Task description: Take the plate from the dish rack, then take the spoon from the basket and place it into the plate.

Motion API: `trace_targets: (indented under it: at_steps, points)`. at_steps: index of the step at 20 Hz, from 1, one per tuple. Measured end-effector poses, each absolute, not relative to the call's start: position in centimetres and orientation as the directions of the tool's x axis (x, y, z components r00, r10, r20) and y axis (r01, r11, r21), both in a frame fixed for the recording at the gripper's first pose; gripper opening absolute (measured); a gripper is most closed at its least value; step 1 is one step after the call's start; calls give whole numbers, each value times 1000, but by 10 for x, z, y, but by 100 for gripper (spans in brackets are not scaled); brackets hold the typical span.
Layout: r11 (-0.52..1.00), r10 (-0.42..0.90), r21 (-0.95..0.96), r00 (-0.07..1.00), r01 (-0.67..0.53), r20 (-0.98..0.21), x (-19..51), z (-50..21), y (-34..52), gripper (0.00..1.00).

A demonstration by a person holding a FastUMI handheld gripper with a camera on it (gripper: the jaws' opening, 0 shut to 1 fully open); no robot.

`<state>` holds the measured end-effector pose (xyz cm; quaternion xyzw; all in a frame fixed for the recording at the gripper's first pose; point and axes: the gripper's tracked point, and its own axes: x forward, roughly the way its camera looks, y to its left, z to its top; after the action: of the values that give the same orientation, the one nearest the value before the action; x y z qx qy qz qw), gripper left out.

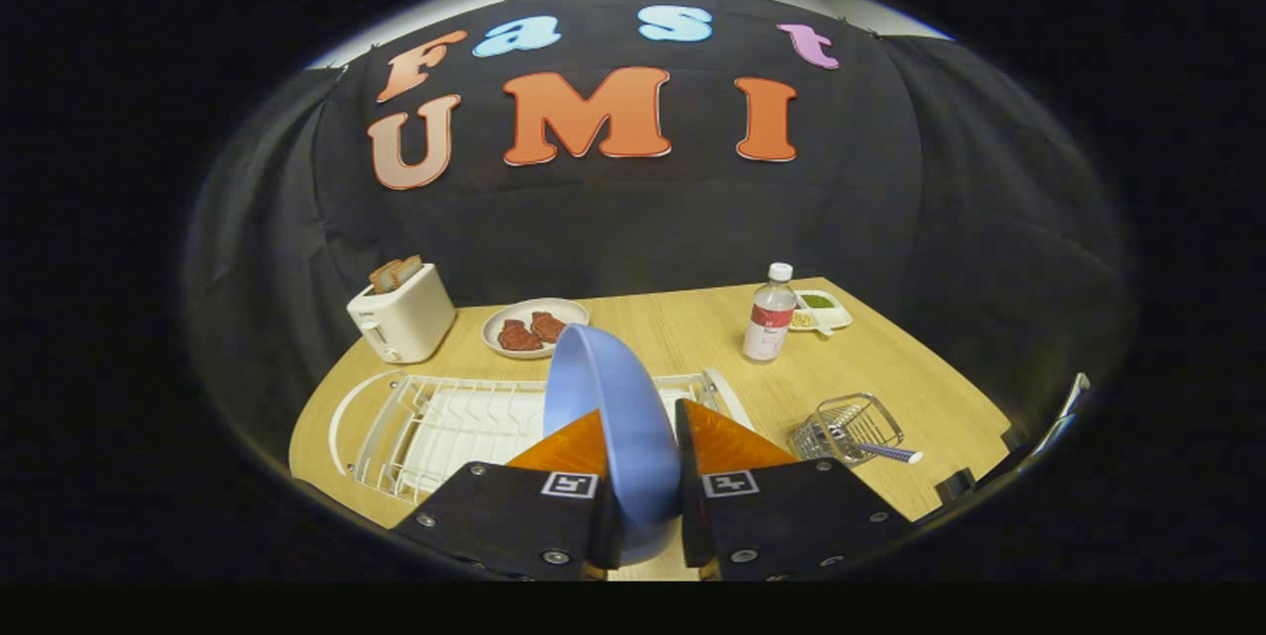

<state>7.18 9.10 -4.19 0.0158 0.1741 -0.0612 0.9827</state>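
I can't read any text from here. The bottle (769, 317) on the worktop (692, 328) carries a label, but it's too small to read.

The gripper (641, 462) has both fingers pressed on the upright plate (613, 417), which blocks the way ahead. Bare table (692, 328) lies between dish rack (435, 417) and basket (851, 425); the bottle (769, 318) stands beyond.

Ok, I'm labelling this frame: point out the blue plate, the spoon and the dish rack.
blue plate (613, 417): gripper view, its face.
spoon (890, 453): gripper view, handle.
dish rack (435, 422): gripper view, wire grid.
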Motion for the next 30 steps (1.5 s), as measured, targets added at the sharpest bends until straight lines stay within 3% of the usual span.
trace_targets:
  at_steps: [10, 19, 30]
  points:
    - [955, 94, 294, 923, 22, -372, -20, -85, 101, 24]
    - [848, 227, 529, 886, 25, -405, -65, -170, 113, 24]
    - [749, 290, 658, 855, 77, -431, -72, -236, 119, 24]
